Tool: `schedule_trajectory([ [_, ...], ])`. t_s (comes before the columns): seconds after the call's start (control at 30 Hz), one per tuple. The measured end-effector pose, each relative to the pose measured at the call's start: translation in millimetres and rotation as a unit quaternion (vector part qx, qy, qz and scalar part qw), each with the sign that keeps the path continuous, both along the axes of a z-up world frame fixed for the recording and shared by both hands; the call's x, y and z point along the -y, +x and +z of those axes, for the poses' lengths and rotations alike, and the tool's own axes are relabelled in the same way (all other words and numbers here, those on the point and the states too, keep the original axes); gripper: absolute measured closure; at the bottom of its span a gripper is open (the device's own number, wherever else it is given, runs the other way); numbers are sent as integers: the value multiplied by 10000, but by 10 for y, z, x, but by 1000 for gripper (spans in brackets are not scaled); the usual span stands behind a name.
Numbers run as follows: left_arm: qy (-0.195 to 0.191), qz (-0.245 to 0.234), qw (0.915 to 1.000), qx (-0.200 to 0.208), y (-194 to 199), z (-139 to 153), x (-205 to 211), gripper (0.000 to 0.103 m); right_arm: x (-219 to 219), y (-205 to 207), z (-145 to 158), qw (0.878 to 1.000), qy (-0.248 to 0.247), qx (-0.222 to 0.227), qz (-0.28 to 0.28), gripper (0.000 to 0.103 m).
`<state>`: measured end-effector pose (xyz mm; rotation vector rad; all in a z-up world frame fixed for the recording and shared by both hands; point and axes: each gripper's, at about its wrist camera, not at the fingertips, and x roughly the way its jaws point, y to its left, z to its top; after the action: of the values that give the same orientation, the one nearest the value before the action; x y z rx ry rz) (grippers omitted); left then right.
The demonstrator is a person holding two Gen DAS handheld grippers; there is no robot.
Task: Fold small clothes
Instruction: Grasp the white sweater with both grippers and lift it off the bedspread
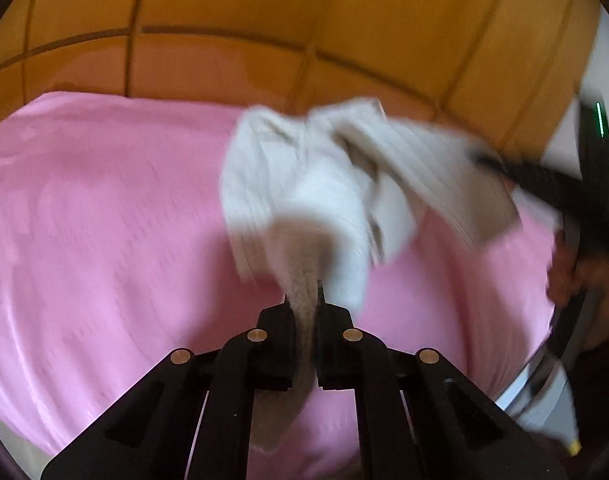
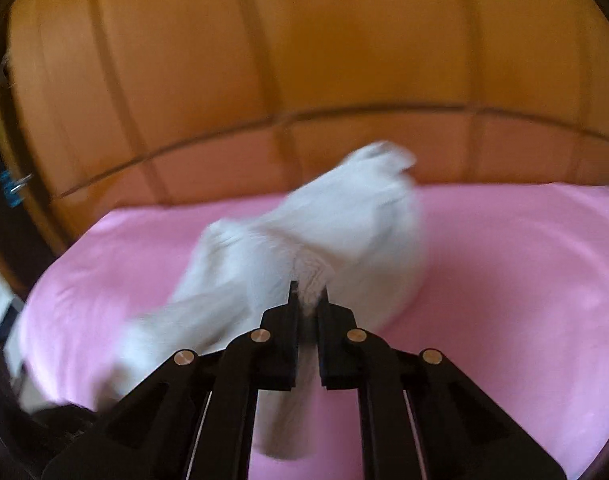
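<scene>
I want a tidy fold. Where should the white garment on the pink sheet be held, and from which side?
Probably at two separate edges of the white garment, from the near side, as now: left gripper and right gripper each pinch a bunched edge. It looks limp and crumpled; blur hides details.

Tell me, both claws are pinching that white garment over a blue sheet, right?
Not quite: the sheet is pink, not blue, as both wrist views show. The rest holds: the left claw and right claw each pinch the white garment.
</scene>
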<state>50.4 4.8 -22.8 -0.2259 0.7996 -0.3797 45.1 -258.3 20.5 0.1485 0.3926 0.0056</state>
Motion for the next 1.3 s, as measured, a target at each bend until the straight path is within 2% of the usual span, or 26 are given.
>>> schedule_trajectory([
  [0.13, -476, 581, 9971, 140, 321, 281, -450, 97, 925, 29, 26, 9943, 310, -106, -1017, 97],
  [0.27, -410, 1124, 9922, 341, 747, 530, -855, 97, 1732, 191, -91, 9785, 576, -377, -1943, 97],
  [0.33, -340, 1491, 9876, 361, 969, 647, -1072, 97, 2132, 291, -162, 9664, 705, -544, -2411, 97],
  [0.37, -322, 1672, 9848, 344, 1064, 691, -1176, 97, 2257, 319, -183, 9620, 743, -597, -2560, 97],
  [0.47, -71, 2438, 9694, 278, 1458, 818, -1576, 97, 2661, 419, -248, 9444, 850, -760, -3083, 97],
  [0.53, 103, 2793, 9598, 250, 1741, 845, -1699, 97, 2865, 473, -260, 9349, 919, -847, -3323, 96],
  [0.57, 230, 3047, 9519, 224, 1874, 857, -1796, 97, 2963, 496, -280, 9323, 1037, -874, -3352, 92],
  [0.6, 258, 3134, 9491, 181, 1985, 849, -1846, 97, 2985, 522, -287, 9314, 1088, -869, -3363, 89],
  [0.63, 259, 3221, 9463, 100, 2065, 831, -1900, 94, 2994, 528, -278, 9292, 1092, -859, -3424, 74],
  [0.67, 256, 3284, 9442, 30, 2113, 816, -1938, 78, 2973, 497, -286, 9283, 1091, -821, -3459, 49],
  [0.7, 274, 3385, 9405, -53, 2157, 786, -1962, 65, 2936, 462, -287, 9293, 1122, -733, -3442, 44],
  [0.73, 257, 3466, 9377, -8, 2145, 788, -1978, 38, 2913, 419, -288, 9308, 1111, -654, -3421, 43],
  [0.77, 205, 3521, 9357, 133, 2094, 779, -1979, 29, 2837, 389, -308, 9344, 1060, -624, -3344, 43],
  [0.8, 133, 3496, 9364, 288, 2026, 760, -1952, 29, 2708, 367, -342, 9434, 1075, -638, -3071, 43],
  [0.83, 93, 3301, 9436, 227, 1997, 709, -1899, 29, 2619, 312, -370, 9495, 1175, -648, -2838, 43],
  [0.87, 62, 3138, 9494, 141, 2010, 650, -1838, 29, 2471, 317, -451, 9589, 1406, -724, -2354, 44],
  [0.93, -136, 2681, 9633, 15, 1873, 462, -1686, 32, 2205, 368, -602, 9681, 1739, -882, -1571, 45],
  [0.97, -326, 2325, 9720, -98, 1784, 318, -1571, 33, 2058, 401, -683, 9697, 1898, -972, -1194, 48],
  [1.03, -649, 1804, 9806, -410, 1708, 83, -1409, 39, 1753, 517, -870, 9627, 2414, -1165, -369, 55],
  [1.1, -1074, 1265, 9825, -847, 1609, -214, -1185, 41, 1446, 662, -1069, 9447, 2970, -1363, 284, 61],
  [1.17, -1254, 962, 9812, -1111, 1554, -402, -987, 44, 1194, 817, -1197, 9320, 3246, -1502, 587, 64],
  [1.23, -1558, 705, 9761, -1340, 1539, -588, -835, 44, 1076, 910, -1259, 9267, 3390, -1502, 618, 66],
  [1.3, -1938, 601, 9671, -1532, 1546, -706, -723, 44, 1018, 986, -1275, 9186, 3614, -1462, 654, 68],
])
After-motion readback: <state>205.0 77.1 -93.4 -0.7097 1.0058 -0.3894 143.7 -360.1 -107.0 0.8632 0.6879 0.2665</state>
